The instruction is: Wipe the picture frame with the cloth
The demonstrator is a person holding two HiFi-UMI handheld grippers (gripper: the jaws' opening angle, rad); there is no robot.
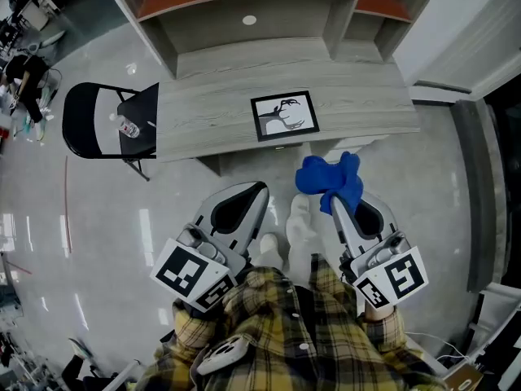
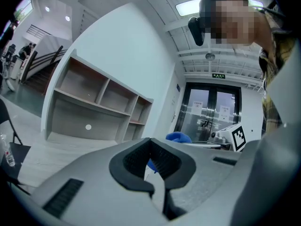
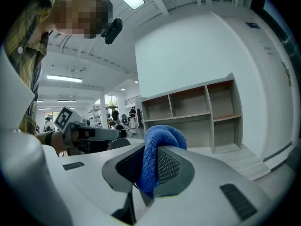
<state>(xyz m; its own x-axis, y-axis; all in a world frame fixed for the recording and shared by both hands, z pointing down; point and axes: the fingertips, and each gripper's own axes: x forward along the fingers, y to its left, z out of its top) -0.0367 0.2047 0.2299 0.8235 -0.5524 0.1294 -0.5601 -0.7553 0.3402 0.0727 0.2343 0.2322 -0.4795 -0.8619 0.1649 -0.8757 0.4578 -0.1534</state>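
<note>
A black-framed picture (image 1: 284, 115) with a black-and-white drawing lies flat on the grey wooden desk (image 1: 203, 112), near its front edge. A blue cloth (image 1: 329, 180) bunches out of my right gripper (image 1: 335, 204), whose jaws are shut on it; the same cloth (image 3: 153, 154) fills the jaws in the right gripper view. Both grippers hang short of the desk, over the floor. My left gripper (image 1: 259, 191) is shut with nothing in it, and its pads (image 2: 162, 161) meet in the left gripper view. The cloth (image 2: 178, 137) shows beyond them.
A black folding chair (image 1: 102, 120) holding a small bottle (image 1: 127, 126) stands at the desk's left end. An open shelf unit (image 1: 244, 6) rises behind the desk. A white wall panel (image 1: 468, 31) sits at the right. My feet in white socks (image 1: 303, 226) are below.
</note>
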